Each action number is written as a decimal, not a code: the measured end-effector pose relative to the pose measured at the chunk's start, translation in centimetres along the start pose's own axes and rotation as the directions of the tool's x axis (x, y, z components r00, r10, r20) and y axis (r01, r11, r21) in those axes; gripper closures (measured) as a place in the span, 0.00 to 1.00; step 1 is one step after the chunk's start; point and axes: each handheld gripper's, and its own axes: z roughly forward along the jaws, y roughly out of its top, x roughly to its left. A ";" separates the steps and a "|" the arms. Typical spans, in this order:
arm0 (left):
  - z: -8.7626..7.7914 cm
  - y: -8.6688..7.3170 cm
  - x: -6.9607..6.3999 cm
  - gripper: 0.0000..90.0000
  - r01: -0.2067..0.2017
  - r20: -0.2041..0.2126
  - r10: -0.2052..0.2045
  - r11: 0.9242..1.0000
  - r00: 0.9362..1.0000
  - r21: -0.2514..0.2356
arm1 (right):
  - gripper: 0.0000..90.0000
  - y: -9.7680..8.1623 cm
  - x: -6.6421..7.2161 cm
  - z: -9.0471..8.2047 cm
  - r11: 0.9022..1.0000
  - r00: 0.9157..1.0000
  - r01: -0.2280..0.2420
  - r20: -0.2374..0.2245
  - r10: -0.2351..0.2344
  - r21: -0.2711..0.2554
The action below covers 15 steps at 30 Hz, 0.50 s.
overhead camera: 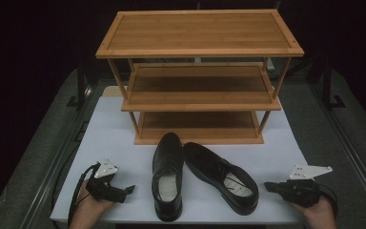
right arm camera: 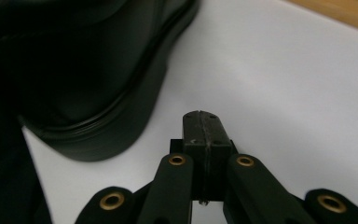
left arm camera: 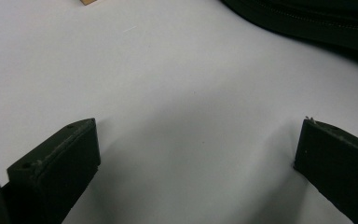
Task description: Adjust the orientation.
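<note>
- Shoes lying side by side at lower centre of the high view on the white worktop [overhead camera: 114, 138]: left shoe [overhead camera: 167, 175] pointing straight up the frame, right shoe [overhead camera: 220, 175] angling toward lower right.
- Sitting just in front of the wooden rack [overhead camera: 198, 76], toes close to its bottom shelf.
- Left claw [overhead camera: 127, 189] resting at lower left, jaws spread wide, gripping nothing, bare worktop between them.
- Right claw [overhead camera: 268, 186] waiting at lower right beside the right shoe's heel, jaws clenched together, empty.

Two black shoes [overhead camera: 167, 176] [overhead camera: 221, 175], one three-shelf wooden rack [overhead camera: 198, 76], one white table [overhead camera: 119, 138], two grippers [overhead camera: 129, 189] [overhead camera: 268, 186].
</note>
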 end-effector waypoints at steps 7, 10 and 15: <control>0.0 0.0 0.0 0.00 0.001 0.001 -0.001 1.000 1.000 0.001 | 1.00 0.2 0.9 1.0 0.999 0.996 0.044 -0.079 -0.042 0.027; 0.0 0.0 0.0 0.00 0.001 0.001 -0.001 1.000 1.000 0.001 | 1.00 0.3 1.4 1.4 0.998 0.993 0.058 -0.100 -0.054 0.035; 0.0 0.0 0.0 0.00 0.001 0.001 -0.001 1.000 1.000 0.001 | 1.00 0.4 1.7 1.7 0.997 0.991 0.066 -0.120 -0.061 0.041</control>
